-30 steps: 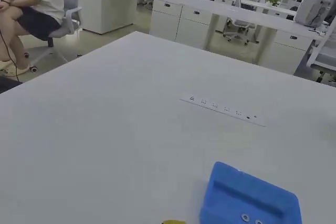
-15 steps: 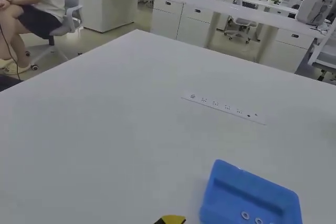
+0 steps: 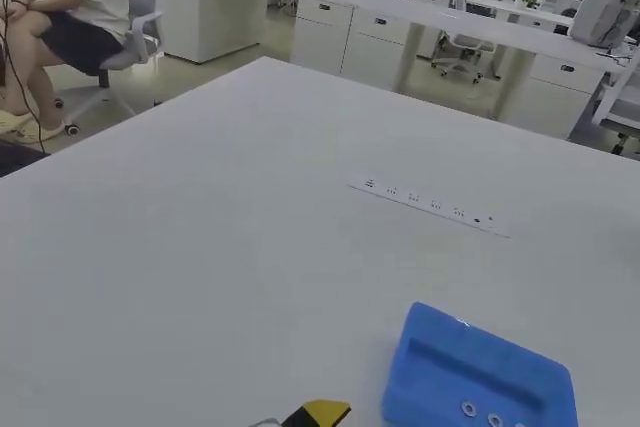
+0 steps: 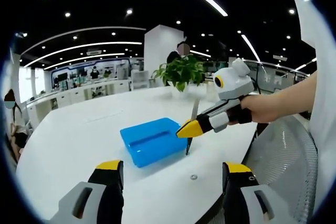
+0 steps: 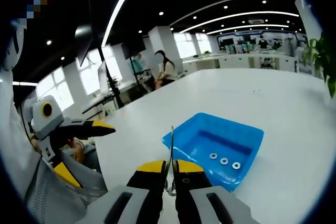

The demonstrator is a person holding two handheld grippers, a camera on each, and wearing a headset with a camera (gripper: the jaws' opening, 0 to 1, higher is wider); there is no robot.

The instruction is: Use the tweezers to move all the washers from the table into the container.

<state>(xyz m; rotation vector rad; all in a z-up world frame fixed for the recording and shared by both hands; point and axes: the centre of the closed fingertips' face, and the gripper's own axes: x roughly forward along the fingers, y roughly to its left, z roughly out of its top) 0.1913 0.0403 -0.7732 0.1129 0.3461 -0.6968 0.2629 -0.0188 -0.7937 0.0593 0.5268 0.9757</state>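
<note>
- Holding the tweezers point(image 5: 171, 148): right gripper point(image 5: 170, 170), jaws pressed together on the shaft, which rises straight up between them.
- Spread wide with nothing between the jaws: left gripper point(image 4: 170, 174).
- Item: blue container point(image 3: 480, 377), standing on the white table point(image 3: 250, 247).
- Contents: three washers point(image 5: 224, 160), lying in a row on the container floor.
- Loose: one washer point(image 4: 193, 177), on the table near the container, apart from it, below the tweezers' lower tip.

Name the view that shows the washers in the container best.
Right gripper view: three washers lie plainly in the container. The head view cuts them at its bottom edge; the left gripper view leaves them too small to tell.
</note>
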